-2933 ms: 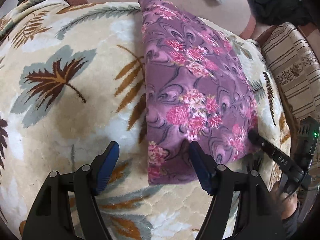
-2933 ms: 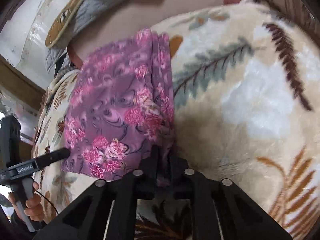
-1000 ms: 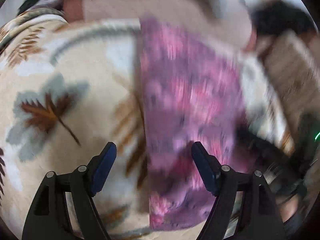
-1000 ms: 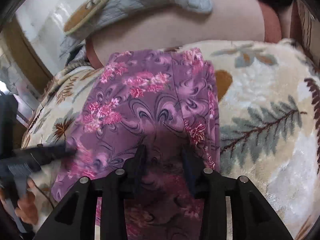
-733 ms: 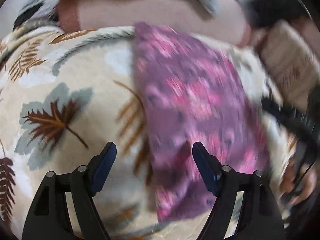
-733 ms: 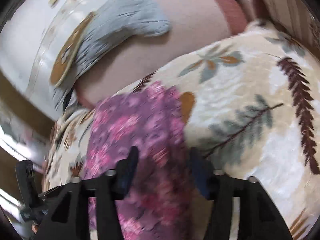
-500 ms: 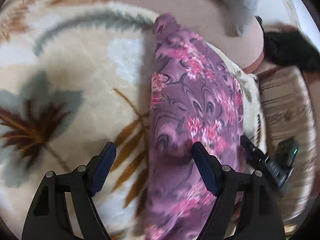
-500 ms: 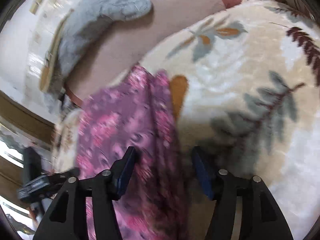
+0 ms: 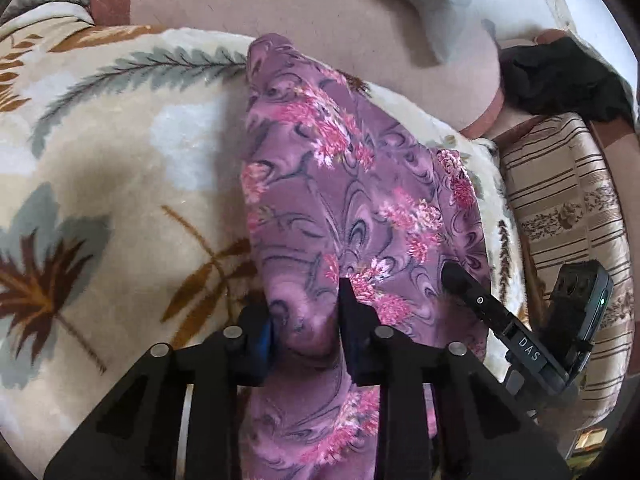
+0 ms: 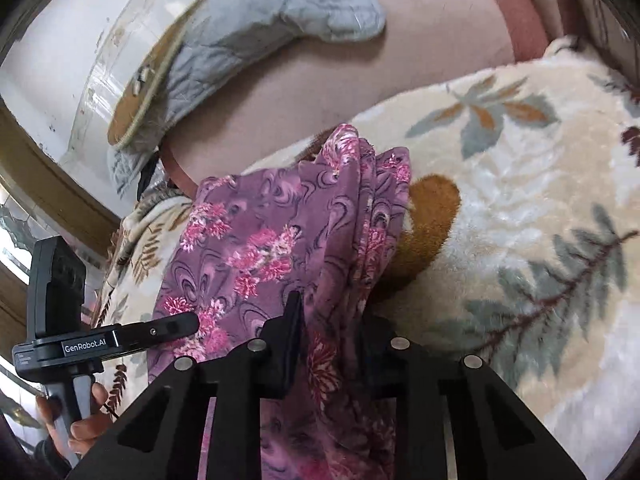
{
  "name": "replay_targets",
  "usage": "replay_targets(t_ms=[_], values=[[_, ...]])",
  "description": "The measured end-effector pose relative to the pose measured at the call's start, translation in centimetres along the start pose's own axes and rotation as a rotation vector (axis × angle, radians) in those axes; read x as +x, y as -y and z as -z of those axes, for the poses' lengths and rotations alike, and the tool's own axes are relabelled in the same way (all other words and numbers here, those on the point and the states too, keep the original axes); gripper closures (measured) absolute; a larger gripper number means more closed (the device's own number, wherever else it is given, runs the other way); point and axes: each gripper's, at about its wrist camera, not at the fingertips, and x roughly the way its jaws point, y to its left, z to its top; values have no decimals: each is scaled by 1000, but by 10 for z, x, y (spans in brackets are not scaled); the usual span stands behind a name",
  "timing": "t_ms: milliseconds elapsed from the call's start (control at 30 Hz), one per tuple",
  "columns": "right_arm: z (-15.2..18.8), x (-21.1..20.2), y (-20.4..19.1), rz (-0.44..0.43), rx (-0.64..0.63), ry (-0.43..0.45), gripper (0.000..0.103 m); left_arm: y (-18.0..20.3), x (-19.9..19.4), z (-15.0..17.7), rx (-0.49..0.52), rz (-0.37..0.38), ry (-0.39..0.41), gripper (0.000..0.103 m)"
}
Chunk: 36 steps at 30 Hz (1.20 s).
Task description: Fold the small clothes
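Left wrist view shows my left gripper [image 9: 306,320] pinching the near end of the purple cloth [image 9: 352,184] on the blanket [image 9: 120,160]. My right gripper [image 10: 332,340] pinches that same end too. The cloth runs long, straight away from both grippers.

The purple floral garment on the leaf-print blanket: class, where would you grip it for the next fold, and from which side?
Grip the purple floral garment at its near end, coming from the near side: both the left claw and right claw pinch bunched cloth there, while the far end lies flat on the blanket.
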Motion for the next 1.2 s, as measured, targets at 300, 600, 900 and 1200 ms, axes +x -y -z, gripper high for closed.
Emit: replay_targets(t_ms=[300,600,900,1200], values=[[48,-63,-39,-63,16,10,78,-5,-75,55,30,-61,62,79],[127,-101,-83,-202,50,-43,78,-27,-139,131,2,-60,70,79],[195,-70,-79,-139,98,-213,66,-103,-122,193,-148,-51,-60,72],[135,-62,-85,-92,132,-70,64,-88,-133,128,-108,-72,58,60]])
